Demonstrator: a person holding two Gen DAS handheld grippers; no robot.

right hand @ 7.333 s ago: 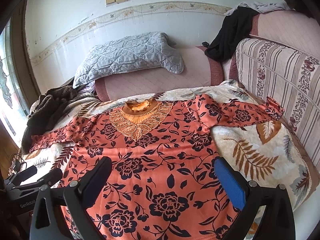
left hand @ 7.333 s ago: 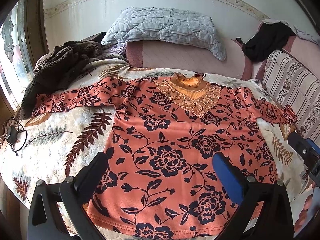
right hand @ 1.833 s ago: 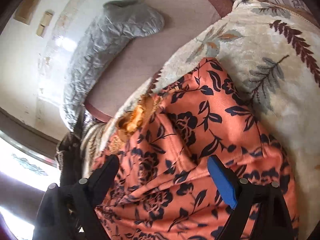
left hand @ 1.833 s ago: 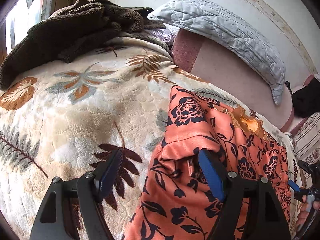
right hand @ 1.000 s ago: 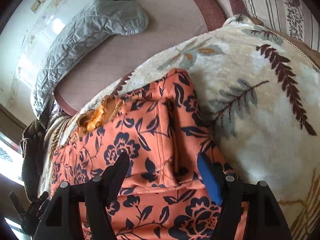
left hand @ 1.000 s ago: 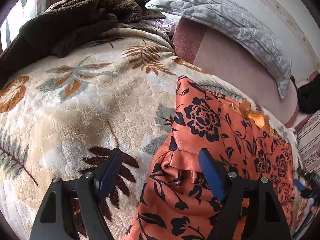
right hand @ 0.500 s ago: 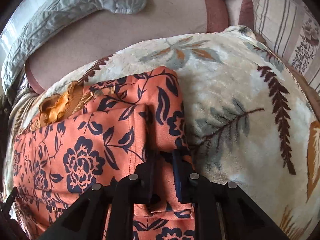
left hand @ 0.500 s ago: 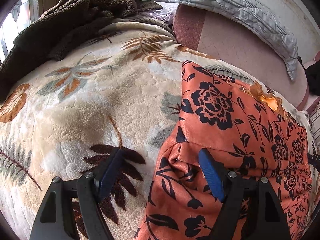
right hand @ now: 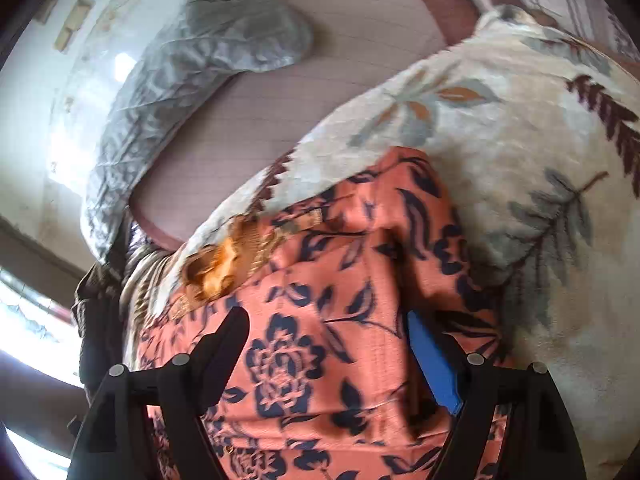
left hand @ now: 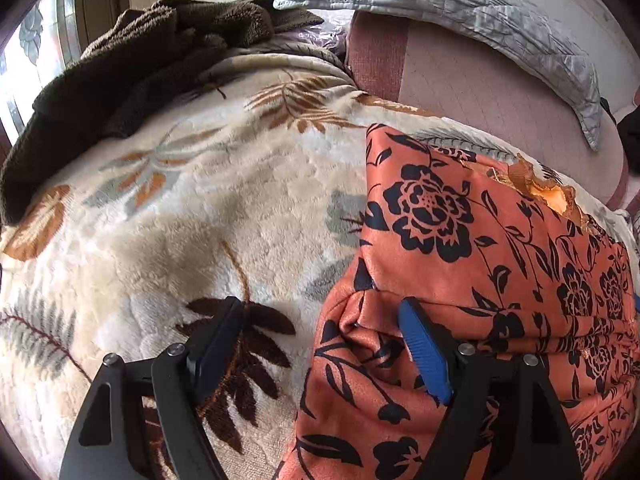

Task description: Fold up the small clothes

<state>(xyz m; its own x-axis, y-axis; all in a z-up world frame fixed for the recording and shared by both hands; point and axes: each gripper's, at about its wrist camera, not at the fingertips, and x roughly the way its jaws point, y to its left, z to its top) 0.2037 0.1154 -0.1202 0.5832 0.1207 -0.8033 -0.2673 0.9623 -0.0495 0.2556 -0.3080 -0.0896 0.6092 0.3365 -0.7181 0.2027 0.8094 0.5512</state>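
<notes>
The orange top with dark flowers (left hand: 480, 248) lies on the leaf-patterned blanket (left hand: 180, 220) with its sleeves folded in, its gold collar (left hand: 556, 196) at the far end. My left gripper (left hand: 320, 320) is open over the top's left folded edge: one finger hangs over the blanket, the blue-padded one over the bunched cloth. In the blurred right wrist view, my right gripper (right hand: 326, 320) hovers over the top (right hand: 320, 380) near its right edge. Its jaws are opening, with cloth lying between them but not pinched.
A grey quilted pillow (left hand: 460, 4) leans on the pink sofa back (left hand: 460, 80) behind the top. A brown fleece heap (left hand: 132, 64) sits at the far left by the window. Bare blanket (right hand: 540, 140) stretches right of the top.
The right gripper, shut on the top's right fold half a second ago, has let go and spread wide, and its view has tilted. The left gripper stayed open, barely shifting.
</notes>
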